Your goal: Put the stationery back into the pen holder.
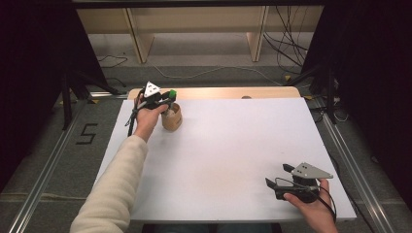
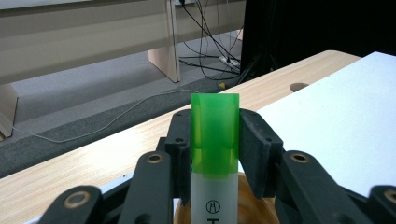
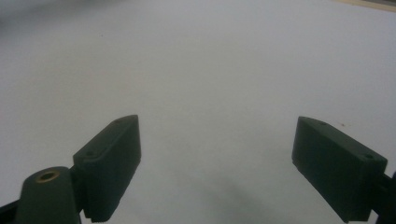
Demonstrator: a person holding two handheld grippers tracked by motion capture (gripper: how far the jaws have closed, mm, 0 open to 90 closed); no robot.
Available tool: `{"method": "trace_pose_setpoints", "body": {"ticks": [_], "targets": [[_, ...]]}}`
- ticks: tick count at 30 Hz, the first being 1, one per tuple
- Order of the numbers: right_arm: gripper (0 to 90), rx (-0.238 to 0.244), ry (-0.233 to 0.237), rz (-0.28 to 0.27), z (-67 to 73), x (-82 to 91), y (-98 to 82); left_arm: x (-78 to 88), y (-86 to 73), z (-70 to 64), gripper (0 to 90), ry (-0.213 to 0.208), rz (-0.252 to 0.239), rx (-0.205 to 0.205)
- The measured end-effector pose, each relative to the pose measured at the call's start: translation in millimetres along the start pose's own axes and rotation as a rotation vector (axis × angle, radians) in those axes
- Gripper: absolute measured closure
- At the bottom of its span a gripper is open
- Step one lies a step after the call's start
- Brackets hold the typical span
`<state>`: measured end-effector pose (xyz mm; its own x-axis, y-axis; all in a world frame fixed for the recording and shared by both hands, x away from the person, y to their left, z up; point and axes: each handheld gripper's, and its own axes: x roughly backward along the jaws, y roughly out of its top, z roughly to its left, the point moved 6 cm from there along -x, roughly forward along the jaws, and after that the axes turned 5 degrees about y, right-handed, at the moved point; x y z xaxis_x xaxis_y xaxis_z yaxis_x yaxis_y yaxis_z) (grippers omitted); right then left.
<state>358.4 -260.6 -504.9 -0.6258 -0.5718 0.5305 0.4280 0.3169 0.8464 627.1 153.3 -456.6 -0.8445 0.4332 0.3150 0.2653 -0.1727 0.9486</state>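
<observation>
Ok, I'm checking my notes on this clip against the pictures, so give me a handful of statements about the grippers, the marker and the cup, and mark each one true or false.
1. The left gripper is clamped on a green-capped marker. True.
2. The right gripper holds a second marker. False: its jaws stand wide apart with nothing between them, above the white table.
3. The marker is held upright over a wooden cup. True.
4. The cup stands at the near right corner of the table. False: it stands at the far left, by the left gripper.
5. The marker's cap is red. False: it is green.
</observation>
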Motion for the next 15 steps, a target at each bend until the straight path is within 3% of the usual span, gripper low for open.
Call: {"method": "trace_pose_setpoints", "body": {"ticks": [15], "targets": [[16.3, 0.001, 0.001, 0.0, 0.2, -0.1, -0.1, -0.3, -3.9, -0.5, 67.0, 0.004, 0.024, -0.004]]}}
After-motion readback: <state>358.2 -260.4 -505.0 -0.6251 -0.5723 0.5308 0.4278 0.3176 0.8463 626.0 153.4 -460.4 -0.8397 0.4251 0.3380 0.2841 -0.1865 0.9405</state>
